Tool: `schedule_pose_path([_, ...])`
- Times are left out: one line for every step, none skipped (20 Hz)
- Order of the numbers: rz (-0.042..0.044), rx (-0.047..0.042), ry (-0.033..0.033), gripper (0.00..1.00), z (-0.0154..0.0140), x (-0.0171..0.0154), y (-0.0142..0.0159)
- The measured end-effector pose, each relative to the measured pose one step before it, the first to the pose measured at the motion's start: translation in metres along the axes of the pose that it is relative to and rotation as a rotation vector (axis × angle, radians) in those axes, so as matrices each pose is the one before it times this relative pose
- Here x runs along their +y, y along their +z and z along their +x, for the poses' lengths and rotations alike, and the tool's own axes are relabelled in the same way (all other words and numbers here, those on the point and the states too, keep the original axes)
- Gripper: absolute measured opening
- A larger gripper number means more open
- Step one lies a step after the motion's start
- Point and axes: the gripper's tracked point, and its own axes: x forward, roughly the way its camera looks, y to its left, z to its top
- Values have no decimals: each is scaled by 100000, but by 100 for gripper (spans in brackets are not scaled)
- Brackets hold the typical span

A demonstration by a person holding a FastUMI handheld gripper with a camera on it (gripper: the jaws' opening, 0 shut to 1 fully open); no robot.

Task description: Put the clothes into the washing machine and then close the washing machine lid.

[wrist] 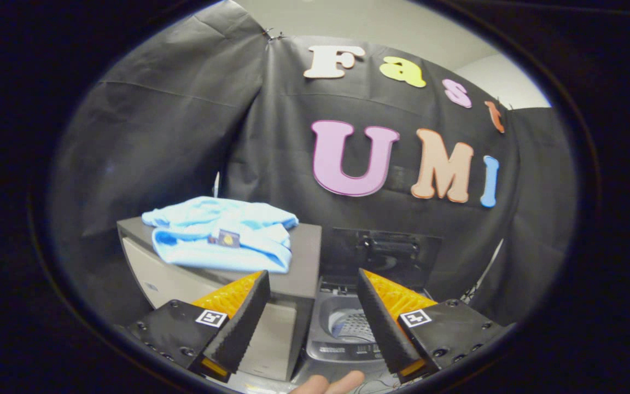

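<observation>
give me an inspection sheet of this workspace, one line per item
surface: grey box-shaped cabinet carrying the clothes, beside the washer
job's things: folded light blue cloth garment lies on the cabinet top, not yet loaded; small grey top-loading washing machine with its dark lid raised and drum showing
clutter: nothing seen
grippers: gripper open, fingers apart and holding nothing; garment lies beyond the left finger, washer opening shows between them
cables: nothing seen
surroundings: black cloth booth wall behind; pale wall above it; a person's fingertips below the gripper
</observation>
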Motion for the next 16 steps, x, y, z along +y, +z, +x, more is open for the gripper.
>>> schedule_pose_path([4094, -3618, 5237, 99, 1711, 1941, 1632])
schedule_pose_path([4363, -2819, 4255, 99, 1489, 1858, 1333])
schedule_pose_path([2467, 356, 2923, 99, 1669, 1579, 744])
schedule_pose_path([1429, 191, 2042, 99, 1463, 1244, 562])
schedule_pose_path([1464, 383, 898, 99, 1592, 1181, 559])
schedule_pose_path([188, 871, 963, 99, 1541, 1045, 431])
schedule_pose_path([-74, 1824, -786, 99, 1727, 669, 302])
schedule_pose_path([941, 3438, -1296, 99, 1526, 518, -482])
schedule_pose_path([1040, 5407, 1269, 99, 1517, 760, -753])
schedule_pose_path([2509, 6050, 860, 99, 1711, 467, -965])
schedule_pose_path([1427, 5543, 1645, 99, 1449, 514, -1020])
schedule_pose_path([854, 5692, -469, 99, 1487, 513, -1246])
schedule_pose_path([-324, 5980, -1770, 99, 1068, 72, -1057])
schedule_pose_path([-561, 5523, -3805, 99, -480, -129, -948])
schedule_pose_path([-147, 3540, -2707, 99, 64, -161, -547])
schedule_pose_path([494, 4244, -1707, 99, 613, -135, -660])
